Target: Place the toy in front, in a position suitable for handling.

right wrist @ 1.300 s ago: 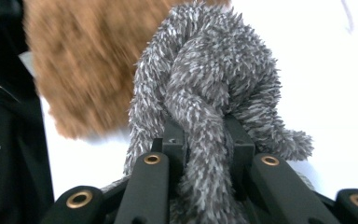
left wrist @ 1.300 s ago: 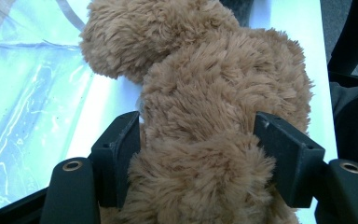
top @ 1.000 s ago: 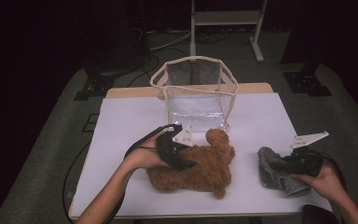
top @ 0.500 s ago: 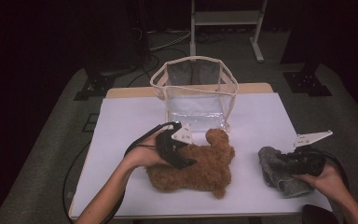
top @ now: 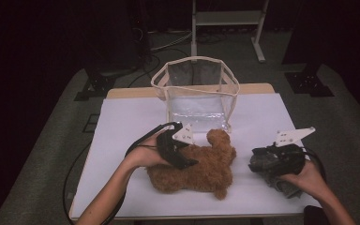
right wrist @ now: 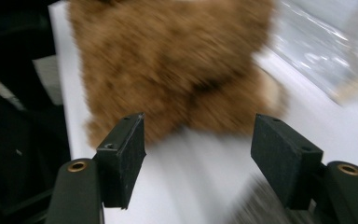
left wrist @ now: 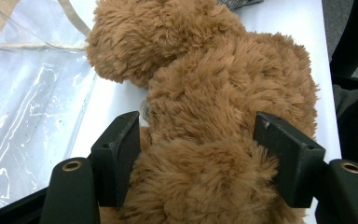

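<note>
The brown plush bear [top: 199,165] lies on its side on the white counter [top: 122,117], just in front of the clear bag [top: 198,96] that stands open near the far edge. The left gripper [top: 187,159] comes in from the bear's left, and in the left gripper view its two pads [left wrist: 119,156] press into the fur on either side of the bear's [left wrist: 214,116] body, pinching it. The right gripper [top: 262,157] hovers near the counter's right edge, well apart from the bear, over a grey cloth [top: 281,180] that lies crumpled beneath the hand. Its jaws have just been opening and stand spread in the right gripper view, with nothing between the pads [right wrist: 126,149]; bare counter shows in the gap, the blurred bear [right wrist: 177,65] beyond.
</note>
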Tool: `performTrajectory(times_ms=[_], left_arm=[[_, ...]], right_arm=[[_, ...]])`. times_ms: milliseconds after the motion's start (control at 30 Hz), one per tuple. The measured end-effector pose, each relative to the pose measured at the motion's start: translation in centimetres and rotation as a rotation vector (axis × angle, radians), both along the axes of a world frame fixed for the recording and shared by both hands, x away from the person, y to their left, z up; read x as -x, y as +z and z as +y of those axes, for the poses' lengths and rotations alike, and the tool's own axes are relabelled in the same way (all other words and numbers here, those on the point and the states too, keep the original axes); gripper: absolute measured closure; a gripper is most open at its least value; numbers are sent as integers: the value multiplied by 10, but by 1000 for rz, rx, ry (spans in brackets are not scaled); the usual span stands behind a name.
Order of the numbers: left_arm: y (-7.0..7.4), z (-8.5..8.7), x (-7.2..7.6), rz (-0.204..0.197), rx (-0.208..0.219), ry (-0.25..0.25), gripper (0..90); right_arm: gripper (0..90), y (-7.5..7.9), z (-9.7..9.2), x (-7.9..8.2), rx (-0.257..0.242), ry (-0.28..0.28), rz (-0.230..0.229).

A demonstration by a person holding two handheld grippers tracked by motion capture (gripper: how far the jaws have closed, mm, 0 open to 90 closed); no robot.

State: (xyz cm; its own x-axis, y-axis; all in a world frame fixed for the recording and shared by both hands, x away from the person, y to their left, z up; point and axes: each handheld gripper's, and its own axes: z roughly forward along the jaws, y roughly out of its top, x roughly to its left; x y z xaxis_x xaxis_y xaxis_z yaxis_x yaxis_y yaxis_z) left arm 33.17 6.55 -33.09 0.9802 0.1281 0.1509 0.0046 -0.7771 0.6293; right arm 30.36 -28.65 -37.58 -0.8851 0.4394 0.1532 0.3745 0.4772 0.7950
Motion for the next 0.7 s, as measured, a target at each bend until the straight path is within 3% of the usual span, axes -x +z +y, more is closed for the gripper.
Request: performTrajectory(times_ms=[167,333,467,700], left_arm=[[0,1,0,0,0,-1,323],[1,2,-1,-6,1,-2,320],[2,5,-1,-12,10,10,320],[12,10,0,-39,33,16,304]], right_arm=[[307,-2,41,4,-23,113,-42],[297,-6,70,3,-13,167,-66],[292,-11,81,-1,0,164,-91],[325,-16,83,-14,-14,139,-85]])
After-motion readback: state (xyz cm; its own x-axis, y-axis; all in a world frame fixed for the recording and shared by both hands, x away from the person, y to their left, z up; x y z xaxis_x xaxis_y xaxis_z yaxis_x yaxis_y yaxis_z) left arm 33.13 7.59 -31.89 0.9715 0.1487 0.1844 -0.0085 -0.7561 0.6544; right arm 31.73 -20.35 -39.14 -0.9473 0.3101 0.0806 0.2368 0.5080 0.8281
